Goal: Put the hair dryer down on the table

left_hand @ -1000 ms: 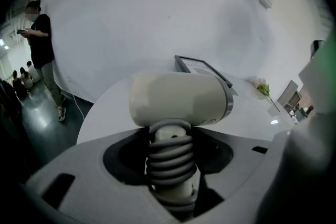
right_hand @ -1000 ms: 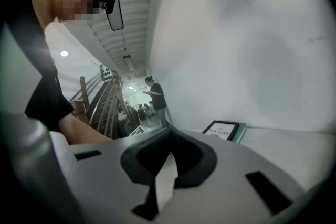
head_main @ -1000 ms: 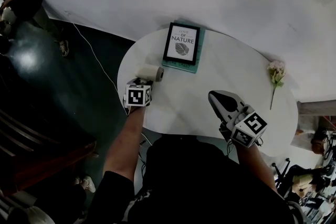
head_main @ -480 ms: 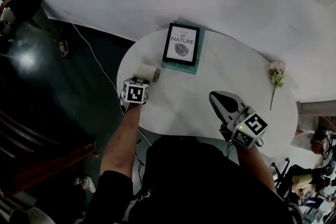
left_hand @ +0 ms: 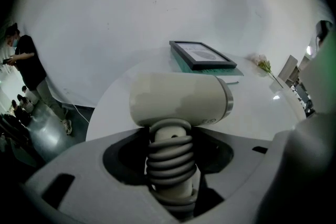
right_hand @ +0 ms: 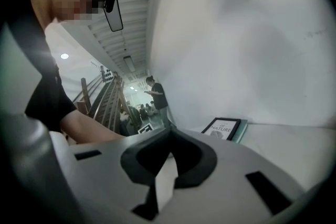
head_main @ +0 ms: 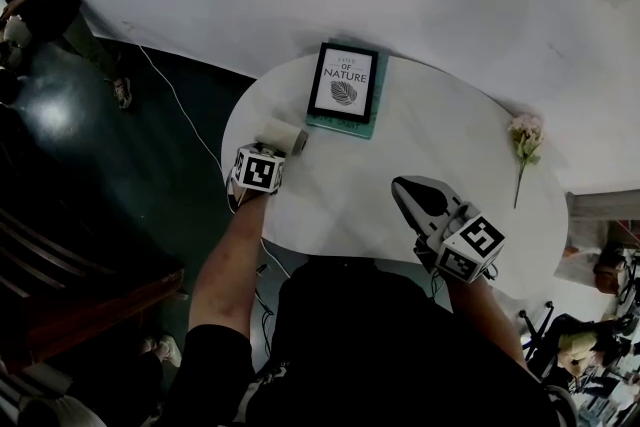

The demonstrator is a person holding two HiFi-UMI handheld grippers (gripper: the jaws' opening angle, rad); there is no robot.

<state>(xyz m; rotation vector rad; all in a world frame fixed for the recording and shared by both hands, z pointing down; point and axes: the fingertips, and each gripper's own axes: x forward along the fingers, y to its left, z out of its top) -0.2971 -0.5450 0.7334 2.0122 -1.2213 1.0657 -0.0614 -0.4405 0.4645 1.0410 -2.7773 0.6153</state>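
Hair dryer (left_hand: 178,99) stands upright in the left claw (left_hand: 170,139), whose wide-set jaws clamp its cord-wrapped handle (left_hand: 169,162), over the surface's (head_main: 400,165) 9 o'clock edge. At about 5 o'clock the right claw (right_hand: 167,165) is pressed nearly together on nothing. A framed print (head_main: 345,82) lies at 12 o'clock.

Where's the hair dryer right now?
The hair dryer is at the table's left edge in the head view, held by the left gripper, framed picture beyond it.
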